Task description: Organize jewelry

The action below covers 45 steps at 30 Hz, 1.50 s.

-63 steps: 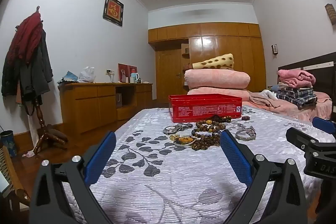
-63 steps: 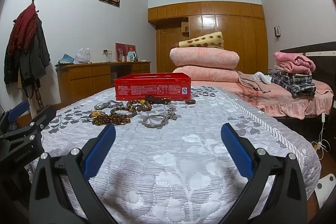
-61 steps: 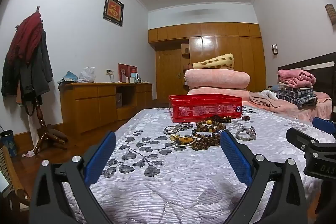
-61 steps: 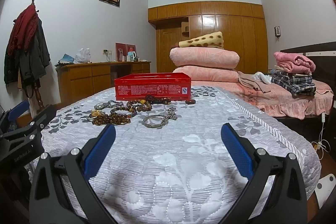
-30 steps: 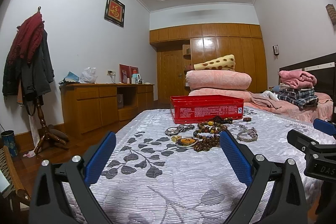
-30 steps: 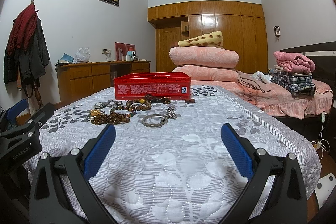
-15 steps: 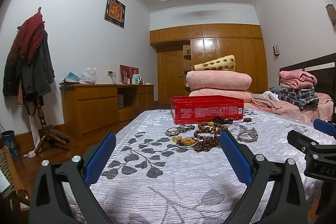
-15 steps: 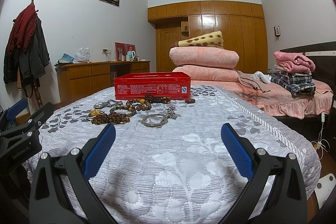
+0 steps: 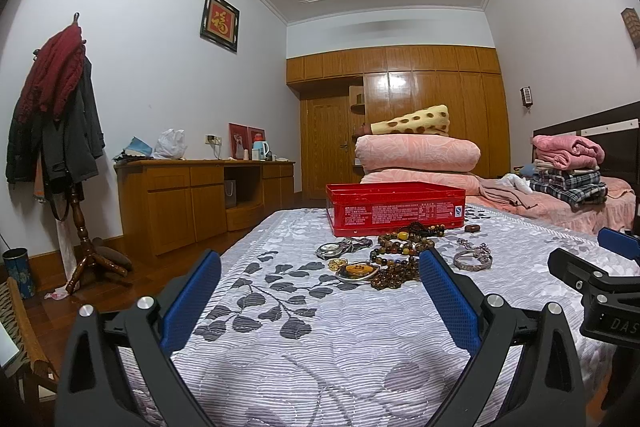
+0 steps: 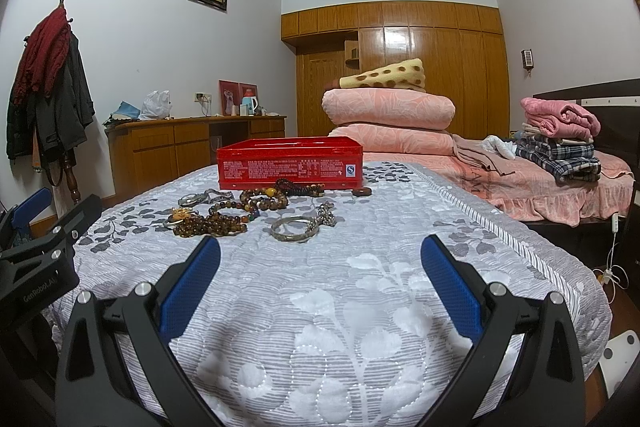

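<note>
Bed (image 10: 400, 267) with grey leaf-print quilt is the work surface; red tin (image 10: 290, 165) sits open-topped toward the far end, jewelry pile right in front of it, some beads touching or nearly touching its front wall. Both grippers well short of the pile, low over the near quilt. Left gripper (image 9: 320, 291) spread wide, nothing between its pads; right gripper (image 10: 320, 279) same, wide and empty. Risks, my read: bead strands are heaped and overlapping, so a pinch on one likely drags neighbours or snags the chain; quilt is soft and ridged, so pads pressing down may catch fabric instead of a thin piece; round beads can slip out of a flat-pad grip; tin's wall is tall enough that a dangling strand could hook the rim on the way in. Pieces, big to small: brown bead strand (image 10: 212, 225) coiled nearest on the left; mixed amber/brown bead bracelet (image 10: 260, 203) behind it; dark bead strand (image 10: 296, 187) against the tin; silver bangle (image 10: 294, 229) lying flat, off to the right, a silver chain (image 10: 326, 213) touching it; wristwatch (image 9: 332, 250) at the left edge; oval amber pendant (image 9: 356, 270) in a metal frame; small dark red ring (image 10: 362, 191) alone to the right of the tin's corner. Bangle looks the easiest first pick: rigid, most isolated apart from the chain.
</note>
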Available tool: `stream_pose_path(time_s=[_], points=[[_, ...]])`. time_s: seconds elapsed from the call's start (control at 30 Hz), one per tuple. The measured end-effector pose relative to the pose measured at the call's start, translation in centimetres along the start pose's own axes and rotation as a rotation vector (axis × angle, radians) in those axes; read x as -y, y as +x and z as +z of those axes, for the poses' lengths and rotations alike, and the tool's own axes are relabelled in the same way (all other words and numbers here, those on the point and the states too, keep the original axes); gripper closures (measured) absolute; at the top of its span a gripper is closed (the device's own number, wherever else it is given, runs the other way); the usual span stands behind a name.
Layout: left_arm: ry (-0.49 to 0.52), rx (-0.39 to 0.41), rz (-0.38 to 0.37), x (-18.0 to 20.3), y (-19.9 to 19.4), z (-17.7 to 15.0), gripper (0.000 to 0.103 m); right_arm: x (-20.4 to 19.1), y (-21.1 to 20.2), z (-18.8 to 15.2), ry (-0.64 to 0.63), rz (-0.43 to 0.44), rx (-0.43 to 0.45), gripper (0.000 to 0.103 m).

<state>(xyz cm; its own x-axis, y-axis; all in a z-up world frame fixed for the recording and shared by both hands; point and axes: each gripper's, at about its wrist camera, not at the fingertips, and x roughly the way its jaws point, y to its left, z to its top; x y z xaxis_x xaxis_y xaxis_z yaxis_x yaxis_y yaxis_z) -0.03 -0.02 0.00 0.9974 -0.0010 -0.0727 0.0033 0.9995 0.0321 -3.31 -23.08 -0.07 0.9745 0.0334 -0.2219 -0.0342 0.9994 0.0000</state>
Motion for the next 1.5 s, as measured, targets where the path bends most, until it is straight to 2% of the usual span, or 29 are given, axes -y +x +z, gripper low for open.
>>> stream_pose_path(time_s=[1.1, 1.37, 1.5], points=[[0.001, -0.012, -0.003, 0.0, 0.6, -0.1, 0.006, 0.4, 0.5, -0.2, 0.007, -0.002, -0.021, 0.006], [0.002, -0.093, -0.033, -0.3, 2.0, 0.3, 0.006, 0.2, 1.2, 0.3, -0.027, 0.004, -0.063, 0.006], [0.003, -0.173, -0.043, -0.6, 3.1, 0.6, 0.006, 0.5, 2.4, 0.9, -0.020, 0.028, -0.132, 0.006]])
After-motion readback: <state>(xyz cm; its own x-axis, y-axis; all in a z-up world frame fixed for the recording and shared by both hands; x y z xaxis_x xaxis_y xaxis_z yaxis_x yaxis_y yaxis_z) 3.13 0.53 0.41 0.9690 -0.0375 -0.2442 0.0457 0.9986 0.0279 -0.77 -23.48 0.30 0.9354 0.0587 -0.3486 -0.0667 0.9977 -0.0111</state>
